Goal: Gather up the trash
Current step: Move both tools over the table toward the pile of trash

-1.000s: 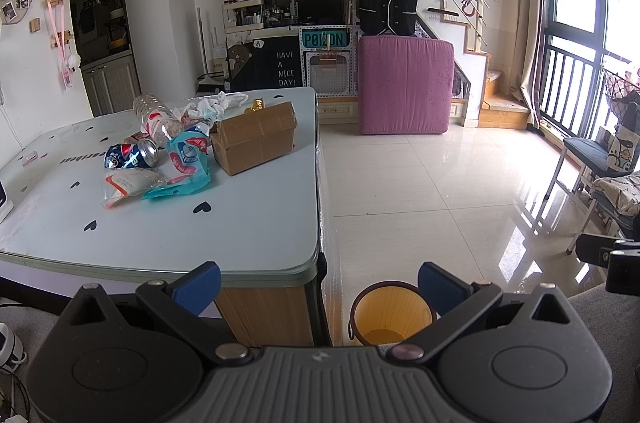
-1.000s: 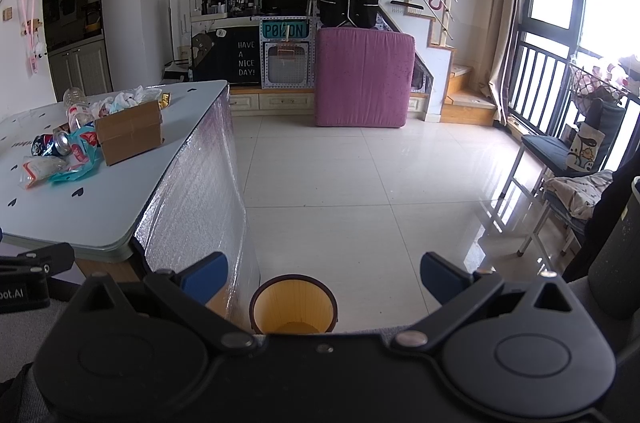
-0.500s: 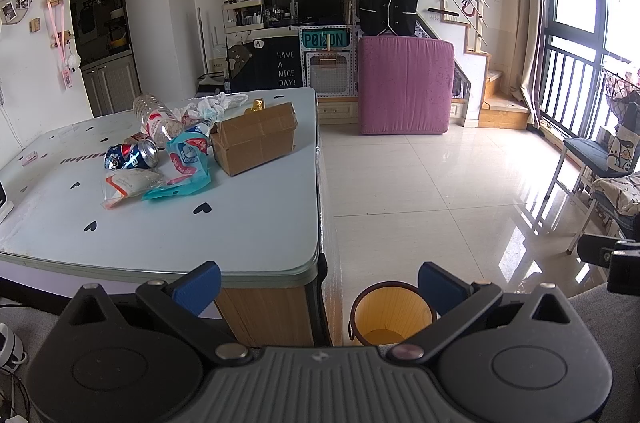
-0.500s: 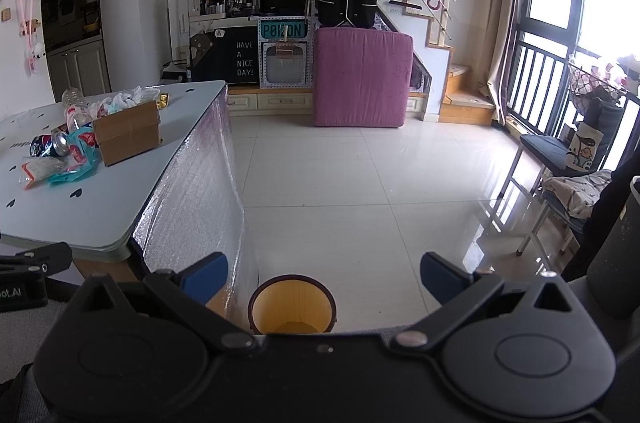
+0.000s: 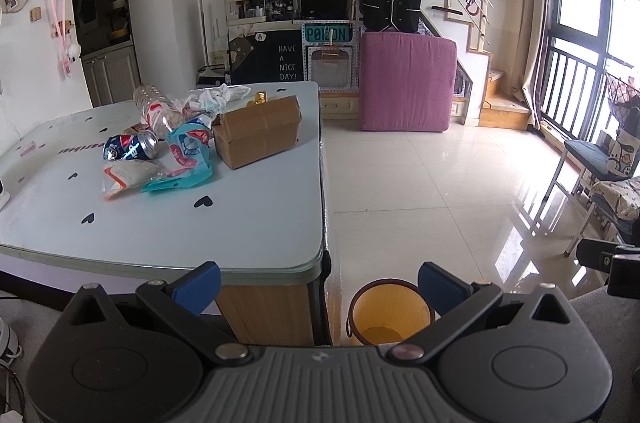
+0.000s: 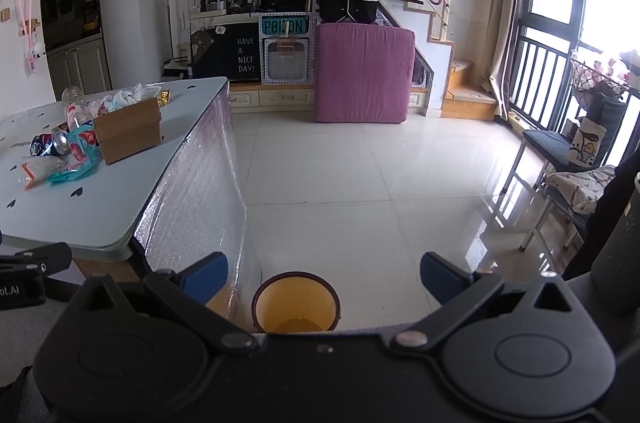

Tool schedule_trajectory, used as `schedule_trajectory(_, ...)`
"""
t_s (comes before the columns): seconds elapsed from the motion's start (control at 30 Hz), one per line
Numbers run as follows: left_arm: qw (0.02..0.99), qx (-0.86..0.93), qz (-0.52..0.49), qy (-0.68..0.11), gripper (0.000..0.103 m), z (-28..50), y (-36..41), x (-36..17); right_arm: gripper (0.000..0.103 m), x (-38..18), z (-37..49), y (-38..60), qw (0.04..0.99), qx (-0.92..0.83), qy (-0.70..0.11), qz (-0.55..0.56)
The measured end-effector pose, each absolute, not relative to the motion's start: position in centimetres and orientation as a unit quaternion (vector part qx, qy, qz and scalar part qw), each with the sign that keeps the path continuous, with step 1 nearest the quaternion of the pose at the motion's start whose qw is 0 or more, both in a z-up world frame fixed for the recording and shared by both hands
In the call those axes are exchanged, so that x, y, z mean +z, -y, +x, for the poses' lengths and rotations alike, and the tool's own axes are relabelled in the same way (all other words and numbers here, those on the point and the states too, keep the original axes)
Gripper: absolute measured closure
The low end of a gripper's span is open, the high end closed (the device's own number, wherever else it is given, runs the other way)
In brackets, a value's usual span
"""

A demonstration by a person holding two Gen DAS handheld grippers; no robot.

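Surveying before first pick: our left gripper (image 5: 319,283) and right gripper (image 6: 323,277), jaws wide, empty. Trash on tabletop (image 5: 248,219): can (image 5: 132,147), bottle (image 5: 158,109), wrappers (image 5: 184,159), box (image 5: 258,131). Bin (image 5: 390,315) on floor beside. Next, we judge: reach the nearest piece.

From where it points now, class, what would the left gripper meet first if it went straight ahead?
Probably the table's near right corner. The left gripper, open and empty, aims there, with the bin lower right. Depth is unclear.
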State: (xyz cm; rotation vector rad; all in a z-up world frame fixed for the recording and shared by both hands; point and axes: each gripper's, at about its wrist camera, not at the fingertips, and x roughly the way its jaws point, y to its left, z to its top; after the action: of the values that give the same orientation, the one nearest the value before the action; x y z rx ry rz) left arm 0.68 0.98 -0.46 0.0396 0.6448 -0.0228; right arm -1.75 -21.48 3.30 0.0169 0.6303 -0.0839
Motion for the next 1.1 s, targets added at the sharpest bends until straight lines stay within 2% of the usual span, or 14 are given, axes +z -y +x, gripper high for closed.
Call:
schedule_trajectory(0.37,0.947,0.008,-0.007,-0.322,0.0,2.9,-5.2,-1.5,0.0,3.0,1.3,18.5,0.948,-0.018,-0.317,-0.003)
schedule_trajectory(0.8,0.951,0.082,-0.016,-0.297,0.0,7.7,-15.8,-0.4,0.0,4.1,7.6,9.9,0.953,0.044,-0.296,-0.038)
schedule_trajectory(1.1,0.957,0.102,-0.01,-0.273,0.0,13.1,-23.0,0.3,0.0,4.6,13.1,4.0,0.956,0.097,-0.278,-0.013)
